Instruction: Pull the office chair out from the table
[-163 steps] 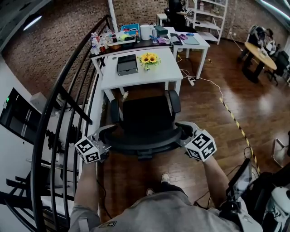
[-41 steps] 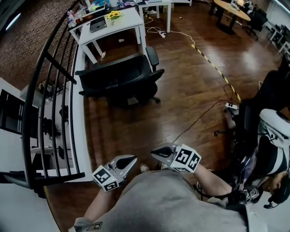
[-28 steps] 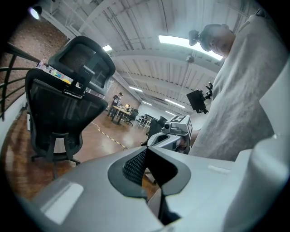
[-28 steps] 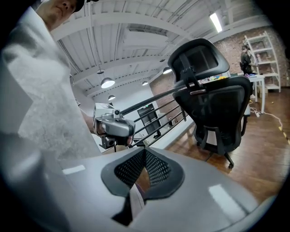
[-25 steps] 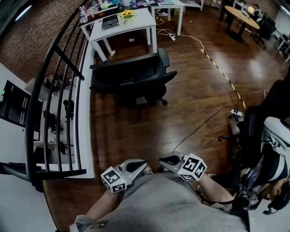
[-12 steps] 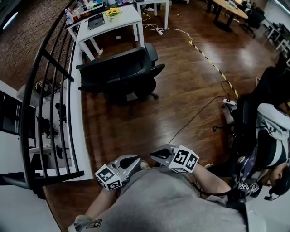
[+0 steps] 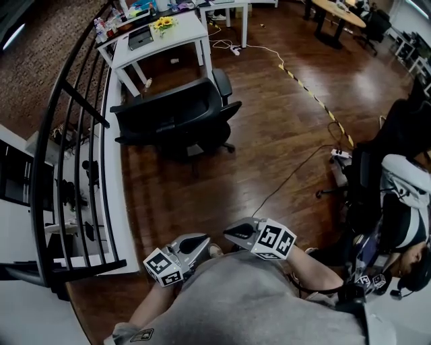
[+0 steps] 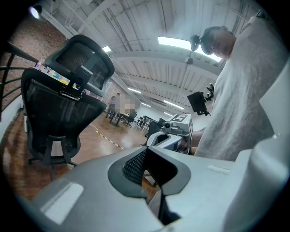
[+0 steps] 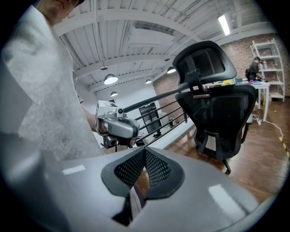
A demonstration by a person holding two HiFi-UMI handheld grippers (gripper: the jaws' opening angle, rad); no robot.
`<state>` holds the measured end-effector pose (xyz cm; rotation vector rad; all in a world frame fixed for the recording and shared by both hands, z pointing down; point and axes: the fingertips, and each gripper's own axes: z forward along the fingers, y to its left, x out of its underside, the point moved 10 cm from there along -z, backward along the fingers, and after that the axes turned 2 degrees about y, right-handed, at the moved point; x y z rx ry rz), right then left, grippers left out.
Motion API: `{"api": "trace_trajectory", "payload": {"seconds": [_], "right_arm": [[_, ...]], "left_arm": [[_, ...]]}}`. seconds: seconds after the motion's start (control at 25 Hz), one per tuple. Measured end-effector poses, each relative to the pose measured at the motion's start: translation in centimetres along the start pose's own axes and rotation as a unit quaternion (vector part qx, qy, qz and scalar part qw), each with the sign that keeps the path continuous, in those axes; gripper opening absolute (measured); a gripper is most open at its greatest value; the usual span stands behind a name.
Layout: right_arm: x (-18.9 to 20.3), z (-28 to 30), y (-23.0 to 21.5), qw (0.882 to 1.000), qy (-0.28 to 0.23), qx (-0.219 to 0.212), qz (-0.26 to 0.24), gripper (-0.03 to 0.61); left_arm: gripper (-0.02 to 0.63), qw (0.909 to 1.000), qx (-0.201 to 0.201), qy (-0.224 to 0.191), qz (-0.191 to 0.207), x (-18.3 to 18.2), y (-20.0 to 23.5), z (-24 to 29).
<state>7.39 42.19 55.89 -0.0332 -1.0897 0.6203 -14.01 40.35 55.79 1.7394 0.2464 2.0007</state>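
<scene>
Chair (image 7: 176, 114) is sitting upper left, seemingly clear of the tabletop (image 7: 182, 34), so left gripper (image 7: 201, 240) and right gripper (image 7: 230, 234) are idling closed, empty.

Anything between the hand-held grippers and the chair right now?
Nothing visible: only bare floor lies between the chair and the left hand-held gripper or right hand-held gripper, both shut and empty.

I am in an open-plan office: a white rectangular table (image 7: 185, 34), a black mesh office chair (image 7: 168, 114), a round wooden meeting table (image 7: 340, 13), a red brick wall (image 7: 40, 60).
</scene>
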Motion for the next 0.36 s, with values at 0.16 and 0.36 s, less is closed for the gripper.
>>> {"api": "trace_trajectory", "payload": {"seconds": [0.16,0.36], "right_arm": [[-0.20,-0.37,-0.41,1.000,-0.001,0.002,-0.006,0.005],[-0.01,-0.91,-0.14,1.000,0.006,-0.004,-0.005,0.005]], "left_arm": [[0.003,1.0000,-0.006,-0.006,-0.005,-0.13,0.07,0.35],[0.003,0.9998,-0.011,-0.004,-0.016,0.08,-0.59,0.64]]}}
